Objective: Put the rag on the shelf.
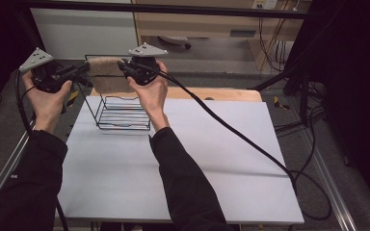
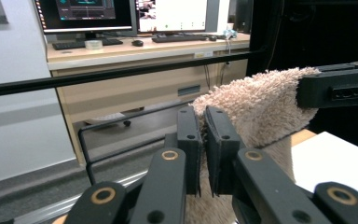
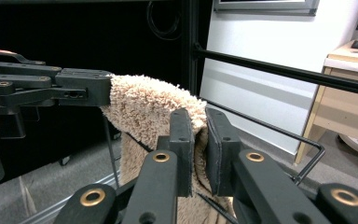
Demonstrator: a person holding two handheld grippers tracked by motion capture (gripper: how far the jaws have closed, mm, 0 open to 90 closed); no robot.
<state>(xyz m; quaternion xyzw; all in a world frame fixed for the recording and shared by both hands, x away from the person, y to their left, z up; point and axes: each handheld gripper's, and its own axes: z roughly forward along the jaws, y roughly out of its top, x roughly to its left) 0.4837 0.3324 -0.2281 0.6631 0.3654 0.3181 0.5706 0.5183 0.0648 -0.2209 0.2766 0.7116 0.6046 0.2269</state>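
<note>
From above, the person stood with both forearms reaching forward over the white surface (image 1: pixel 183 159). The left tool (image 1: pixel 83 69) and the right tool (image 1: pixel 124 67) each pinched an upper corner of a tan towel (image 1: pixel 107 77), which hung over the top bar of a black wire rack (image 1: pixel 123 113) at the far left of the surface. To my eye the step was draping the towel over that bar. Doing it well would call for keeping both corners level and the top edge taut, so the cloth settled evenly on both sides of the bar rather than bunching to one end.

In the left gripper view, the left tool (image 2: pixel 204 140) was closed on the towel (image 2: pixel 261 107), its jaws nearly together with fluffy pile squeezed between them. The towel stretched away to the right, where the right tool (image 2: pixel 307 88) clamped the far corner. The rack's bar (image 2: pixel 121 122) ran just below and behind, and the towel's body dropped down past the jaws.

In the right gripper view, the right tool (image 3: pixel 200 144) was likewise shut on the towel (image 3: pixel 144 107), with cloth bulging over the jaw on the left. The left tool (image 3: pixel 102 88) gripped the far end at upper left. A rack wire (image 3: pixel 270 130) passed close beneath, the towel hanging across it.
</note>
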